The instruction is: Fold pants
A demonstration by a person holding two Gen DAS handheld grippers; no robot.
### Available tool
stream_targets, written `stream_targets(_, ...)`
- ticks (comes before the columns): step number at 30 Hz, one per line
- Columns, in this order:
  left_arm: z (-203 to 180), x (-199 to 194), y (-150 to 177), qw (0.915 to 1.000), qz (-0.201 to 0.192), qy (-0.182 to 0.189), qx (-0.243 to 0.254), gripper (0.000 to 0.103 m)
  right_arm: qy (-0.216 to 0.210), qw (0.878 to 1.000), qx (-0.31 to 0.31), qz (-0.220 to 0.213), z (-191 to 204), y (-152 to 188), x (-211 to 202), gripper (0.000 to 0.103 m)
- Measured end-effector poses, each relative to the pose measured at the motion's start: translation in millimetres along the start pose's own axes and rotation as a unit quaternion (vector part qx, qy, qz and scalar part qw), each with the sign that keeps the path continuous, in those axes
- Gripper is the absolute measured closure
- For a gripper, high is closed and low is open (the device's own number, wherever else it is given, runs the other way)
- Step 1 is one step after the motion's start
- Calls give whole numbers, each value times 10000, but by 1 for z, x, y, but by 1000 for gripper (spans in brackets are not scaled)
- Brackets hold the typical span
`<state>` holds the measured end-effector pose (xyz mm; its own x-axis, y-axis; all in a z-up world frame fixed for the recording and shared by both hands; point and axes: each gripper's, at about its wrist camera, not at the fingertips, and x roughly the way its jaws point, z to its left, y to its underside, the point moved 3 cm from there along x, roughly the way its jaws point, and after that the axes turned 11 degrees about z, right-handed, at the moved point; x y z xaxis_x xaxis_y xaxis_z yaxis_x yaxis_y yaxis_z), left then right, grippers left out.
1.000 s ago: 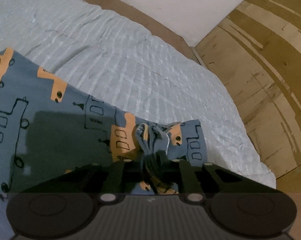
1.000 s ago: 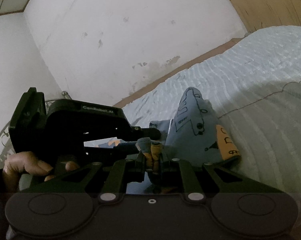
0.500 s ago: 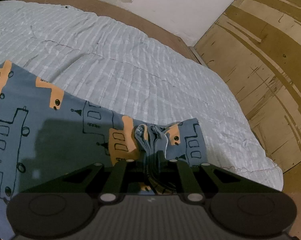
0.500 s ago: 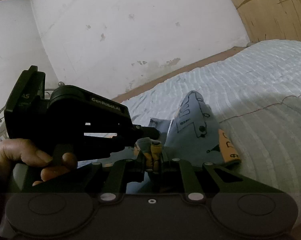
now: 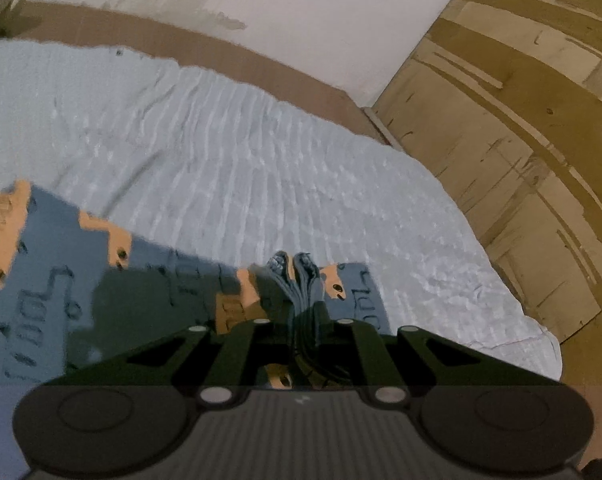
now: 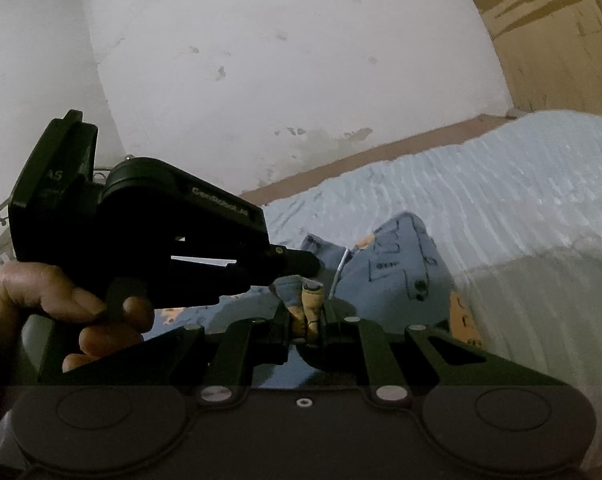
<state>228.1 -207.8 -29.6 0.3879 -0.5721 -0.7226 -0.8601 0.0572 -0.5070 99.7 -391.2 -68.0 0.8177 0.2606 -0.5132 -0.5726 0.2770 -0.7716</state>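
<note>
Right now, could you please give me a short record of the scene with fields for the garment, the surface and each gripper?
garment: blue pants with an orange and black print, partly lying on the bed
surface: bed with a light striped cover
left gripper: shut on a bunched edge of the pants
right gripper: shut on a bunched fold of the pants
hand: holds the left gripper's handle
backdrop: white wall, wooden panels

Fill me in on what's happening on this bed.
A person is folding a pair of blue pants with orange vehicle prints on a pale striped bedspread. Each hand holds a gripper. The left gripper and the right gripper each pinch a bunched edge of the fabric, lifting it off the bed while the rest lies flat.
</note>
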Motion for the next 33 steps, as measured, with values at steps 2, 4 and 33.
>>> stream_targets(2,2,-11,-4,10000,-22,-54,63,94,-60,10000,-59,-24,5,-4,-2,88)
stream_targets(4,8,-23,-8,9999,-34,-121,95,94,-157,9998,-143,-29,14,-9,-2,89)
stream_targets(33,159,-78,27,9941,-78,-492,-965,94,-898,9731,-1692,1283,150,25,71,83)
